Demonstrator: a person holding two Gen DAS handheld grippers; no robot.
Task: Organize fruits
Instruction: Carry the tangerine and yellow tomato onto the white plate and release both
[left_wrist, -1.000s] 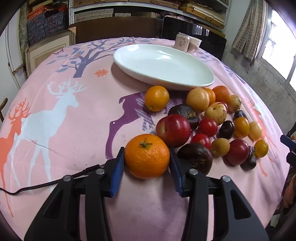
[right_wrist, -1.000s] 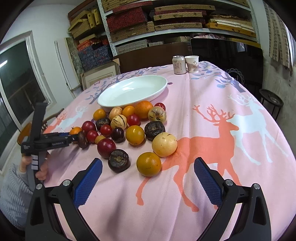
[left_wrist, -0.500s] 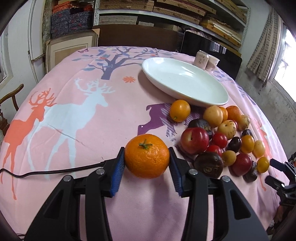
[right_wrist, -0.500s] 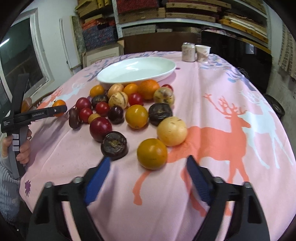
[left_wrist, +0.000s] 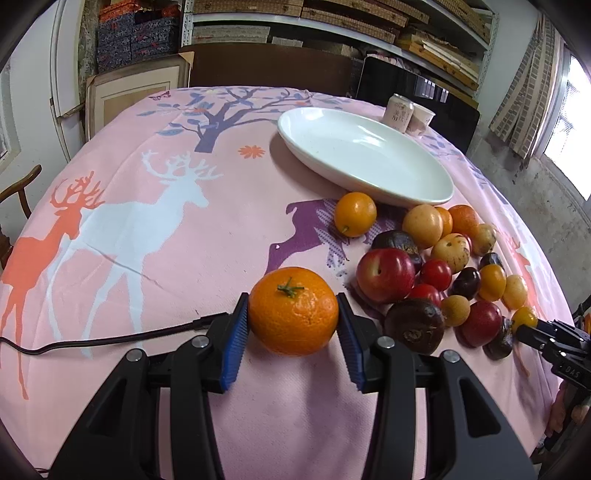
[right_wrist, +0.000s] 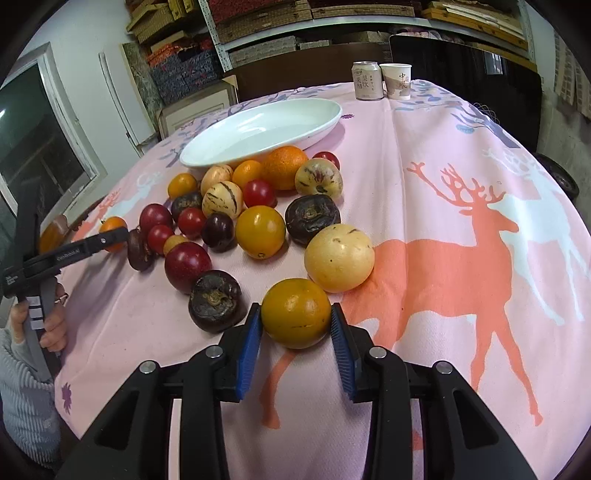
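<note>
A mandarin with a green stem (left_wrist: 293, 312) is clamped between the blue pads of my left gripper (left_wrist: 291, 300), just left of the fruit heap (left_wrist: 436, 266). My right gripper (right_wrist: 295, 308) has its jaws closing on a smooth yellow-orange fruit (right_wrist: 295, 314) at the near edge of the heap (right_wrist: 221, 214), and both pads touch its sides. A dark wrinkled fruit (right_wrist: 216, 301) and a pale yellow fruit (right_wrist: 339, 256) flank it. The white oval plate (left_wrist: 369, 158) (right_wrist: 258, 129) stands empty behind the heap.
A drink can (right_wrist: 366, 81) and a paper cup (right_wrist: 397, 81) stand at the table's far edge. A black cable (left_wrist: 92, 341) lies on the pink deer-print cloth (left_wrist: 166, 229). A person's hand (right_wrist: 51, 325) holds the left gripper's handle. Shelves and boxes line the back wall.
The right gripper's jaws went from wide open to touching the yellow-orange fruit as it moved forward and down. The left gripper carried the mandarin a little away from the heap.
</note>
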